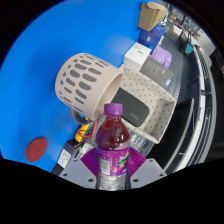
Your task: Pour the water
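Note:
A clear plastic bottle [111, 140] with a purple cap, red drink and a purple label stands upright between my fingers. My gripper [111, 165] is shut on the bottle, with both purple pads [90, 158] pressed against its label. Just beyond the bottle lies a cream-coloured mug [135, 103] on its side, its opening turned toward a cream perforated basket [87, 80] that rests tilted over it. Both sit on a blue tabletop [40, 90].
A small red round object [37, 149] lies on the blue surface to the left of my fingers. Purple and white boxes [150, 52] and other clutter stand beyond the mug, near the table's far edge. A dark strip runs along the right side.

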`<state>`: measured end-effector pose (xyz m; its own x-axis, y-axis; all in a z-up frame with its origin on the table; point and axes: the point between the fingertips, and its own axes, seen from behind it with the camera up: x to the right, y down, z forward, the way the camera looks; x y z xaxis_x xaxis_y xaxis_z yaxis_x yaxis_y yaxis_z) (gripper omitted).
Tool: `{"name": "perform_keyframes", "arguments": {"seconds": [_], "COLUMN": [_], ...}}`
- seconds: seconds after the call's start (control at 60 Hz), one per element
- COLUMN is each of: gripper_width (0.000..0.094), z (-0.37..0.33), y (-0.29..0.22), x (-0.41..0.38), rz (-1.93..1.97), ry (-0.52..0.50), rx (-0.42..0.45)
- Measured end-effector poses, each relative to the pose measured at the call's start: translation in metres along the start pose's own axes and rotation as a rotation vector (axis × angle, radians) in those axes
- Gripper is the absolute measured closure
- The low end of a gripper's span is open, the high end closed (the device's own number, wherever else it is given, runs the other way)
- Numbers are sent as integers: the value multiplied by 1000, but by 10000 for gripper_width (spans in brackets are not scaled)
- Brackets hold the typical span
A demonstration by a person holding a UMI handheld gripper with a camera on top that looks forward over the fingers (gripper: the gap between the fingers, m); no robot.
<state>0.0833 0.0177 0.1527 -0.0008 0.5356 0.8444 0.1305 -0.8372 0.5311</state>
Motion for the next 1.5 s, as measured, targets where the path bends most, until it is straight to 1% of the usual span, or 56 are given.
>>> {"name": "perform_keyframes", "arguments": {"seconds": [0.133,0.233,0.317,0.35,0.4,0.467,0.483,0.5,0.617,0.683,0.733,0.75,0.767,0.783,0.933,1.05,1.067,1.083,1.183,1.267,1.383,1.45,1.467,1.5], "gripper_width": [596,597,596,595,596,596,596,595,590,591,591,591,592,592,592,587,581,580,574,517,438,307,254,185], "z": [-3,-12,-19,-21,-25,-28,-31,-29,-32,-32,-31,-34,-29,-29,-24,-20,-21,-21,-23,-24,-26,-30,-31,-35], "y": [-1,5,16,19,29,35,31,40,52,65,68,57,69,71,74,64,66,66,65,66,69,68,69,68], "x": [-2,1,5,3,1,4,6,7,8,-2,-8,-9,-13,-17,-41,-66,-63,-63,-63,-62,-64,-69,-71,-75], "rz": [72,252,482,595,768,979,1030,1082,1469,1668,1800,1848,1885,1920,2098,2136,2137,2133,2131,2125,2139,2145,2146,2143], "ry": [2,-4,-12,-20,-46,-53,-42,-47,-64,-102,-129,-114,-129,-138,-132,-170,-139,-132,-126,-126,-125,-142,-146,-162], "rx": [6,21,22,9,24,42,24,55,63,75,86,65,102,113,121,114,137,142,148,156,141,113,106,89]}}
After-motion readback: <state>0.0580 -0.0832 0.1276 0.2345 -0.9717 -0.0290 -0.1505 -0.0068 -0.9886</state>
